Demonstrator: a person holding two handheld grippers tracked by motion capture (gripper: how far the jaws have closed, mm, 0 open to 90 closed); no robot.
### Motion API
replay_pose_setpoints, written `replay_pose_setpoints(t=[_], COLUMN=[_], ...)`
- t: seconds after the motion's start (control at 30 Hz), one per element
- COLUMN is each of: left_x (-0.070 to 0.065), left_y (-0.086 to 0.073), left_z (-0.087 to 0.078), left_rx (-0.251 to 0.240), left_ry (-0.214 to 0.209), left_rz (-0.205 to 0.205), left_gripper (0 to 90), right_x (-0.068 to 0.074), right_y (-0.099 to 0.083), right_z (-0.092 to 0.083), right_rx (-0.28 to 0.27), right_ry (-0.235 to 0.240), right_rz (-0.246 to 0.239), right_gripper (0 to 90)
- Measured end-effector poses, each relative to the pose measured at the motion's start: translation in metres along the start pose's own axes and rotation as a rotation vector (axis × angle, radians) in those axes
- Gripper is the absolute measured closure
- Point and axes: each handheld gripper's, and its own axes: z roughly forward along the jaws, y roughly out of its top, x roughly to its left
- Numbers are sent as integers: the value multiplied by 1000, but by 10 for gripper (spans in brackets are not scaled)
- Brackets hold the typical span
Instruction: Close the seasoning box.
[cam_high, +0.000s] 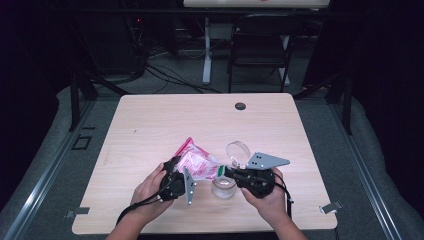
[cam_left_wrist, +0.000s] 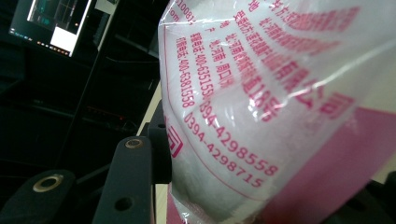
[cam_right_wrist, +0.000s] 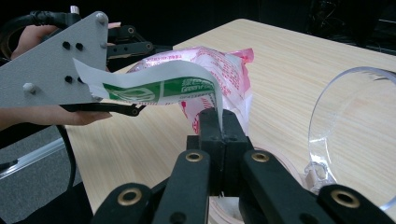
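Bag: a pink-and-white printed plastic bag (cam_high: 196, 161) with white contents, held off the table just left of centre near the front edge; its long axis slants from the upper left corner down to the right, toward the jar.
Bag edge: a white strip with green print (cam_right_wrist: 161, 86) curls from the bag's lower right end.
Left gripper (cam_high: 176, 181): jaws partly apart, clamped across the bag's bulging body; one black jaw (cam_left_wrist: 133, 182) presses its side.
Right gripper (cam_right_wrist: 219, 123): jaws fully together, pinching the end of the green-printed strip.
Jar: a clear glass jar (cam_high: 223, 188) stands just below the strip, its hinged lid (cam_high: 238, 150) tipped open behind.
Table (cam_high: 150, 120): far half bare; a black grommet (cam_high: 240, 106) sits at the back edge.
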Motion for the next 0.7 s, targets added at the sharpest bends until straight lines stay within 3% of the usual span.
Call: replay_pose_setpoints(t=[0.7], left_x=[2], left_y=[3], left_z=[-3], left_rx=[7], left_ry=[26], left_rz=[46], left_gripper=[583], right_x=[-1], right_y=[-1], right_z=[-1], right_rx=[6], right_ry=[-4], right_rz=[-1], right_gripper=[900])
